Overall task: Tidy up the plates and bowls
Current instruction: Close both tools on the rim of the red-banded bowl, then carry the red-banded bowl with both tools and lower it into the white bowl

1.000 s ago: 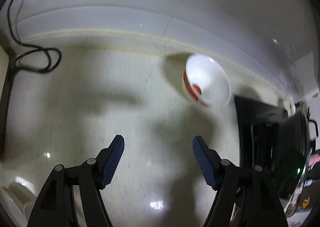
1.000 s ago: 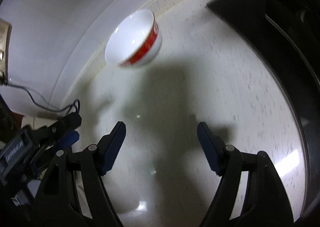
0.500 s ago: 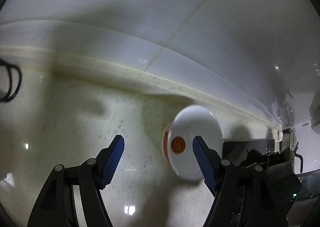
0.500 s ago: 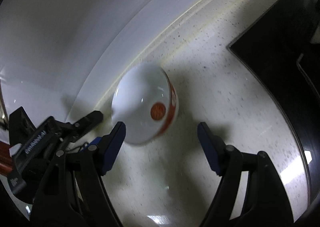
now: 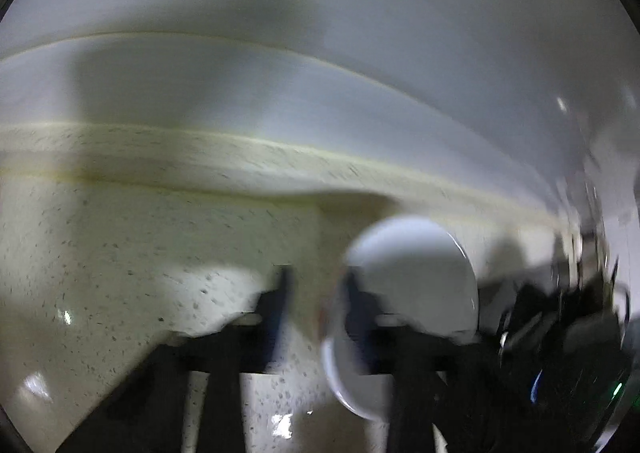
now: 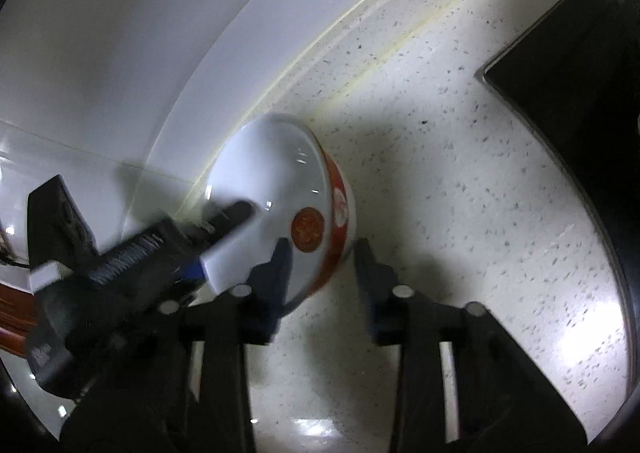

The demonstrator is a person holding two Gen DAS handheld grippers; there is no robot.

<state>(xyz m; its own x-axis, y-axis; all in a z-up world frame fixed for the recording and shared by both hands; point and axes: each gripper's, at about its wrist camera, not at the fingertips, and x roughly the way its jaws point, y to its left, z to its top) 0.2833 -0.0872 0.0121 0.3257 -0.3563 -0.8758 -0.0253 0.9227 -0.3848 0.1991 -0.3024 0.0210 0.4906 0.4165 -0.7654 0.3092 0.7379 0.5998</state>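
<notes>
A white bowl with a red band and a red round mark (image 6: 280,209) stands on the speckled counter near the wall. My right gripper (image 6: 322,257) has its jaws on either side of the bowl's rim, with a gap still showing. My left gripper (image 5: 316,289) is blurred; its right finger (image 5: 360,309) is inside the bowl (image 5: 416,273) and its left finger (image 5: 280,301) outside. The left gripper's body also shows in the right wrist view (image 6: 120,261), with one finger reaching into the bowl.
A white tiled wall (image 5: 320,53) runs behind the counter (image 6: 460,173). A black cooktop (image 6: 580,73) lies to the right. Dark equipment with small lights (image 5: 580,333) stands at the right in the left wrist view.
Both grippers have moved in on the bowl and their jaws have narrowed a lot. The bowl now sits between the fingers of each.
</notes>
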